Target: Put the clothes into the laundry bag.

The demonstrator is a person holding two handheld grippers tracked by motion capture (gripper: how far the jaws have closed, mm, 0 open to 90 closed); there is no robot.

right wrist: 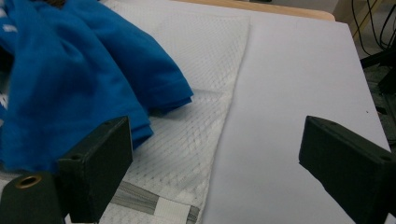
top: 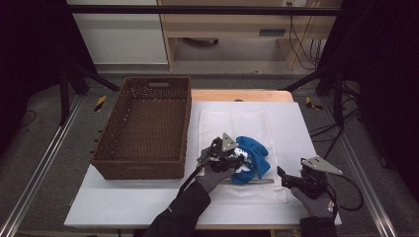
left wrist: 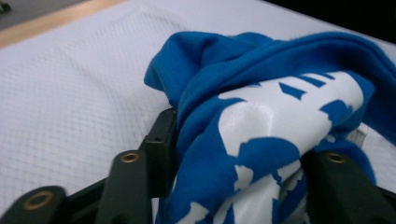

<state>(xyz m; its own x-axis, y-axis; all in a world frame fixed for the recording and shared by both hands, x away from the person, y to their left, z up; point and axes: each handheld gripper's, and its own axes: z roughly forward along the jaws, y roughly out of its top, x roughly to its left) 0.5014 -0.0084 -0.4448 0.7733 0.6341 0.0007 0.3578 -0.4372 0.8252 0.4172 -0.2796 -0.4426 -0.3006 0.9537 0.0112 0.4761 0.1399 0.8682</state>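
Note:
A crumpled blue garment point(top: 255, 154) with a white print lies on a white mesh cloth point(top: 232, 121) in the middle of the table. My left gripper point(top: 238, 159) is at the garment's left side. In the left gripper view the blue garment point(left wrist: 280, 93) bulges between the two black jaws, which stand apart around it, so my left gripper point(left wrist: 238, 158) is open with the cloth loose in the gap. My right gripper point(top: 285, 178) rests near the front right of the table. It stands open point(right wrist: 215, 154) with nothing between its jaws, just right of the garment point(right wrist: 70, 70).
A brown woven basket point(top: 143, 165) stands on the left part of the white table top point(top: 291, 123), with nothing in it. The mesh cloth point(right wrist: 201, 56) ends beside bare table point(right wrist: 299, 70) on the right. A grey strip runs along the cloth's front edge.

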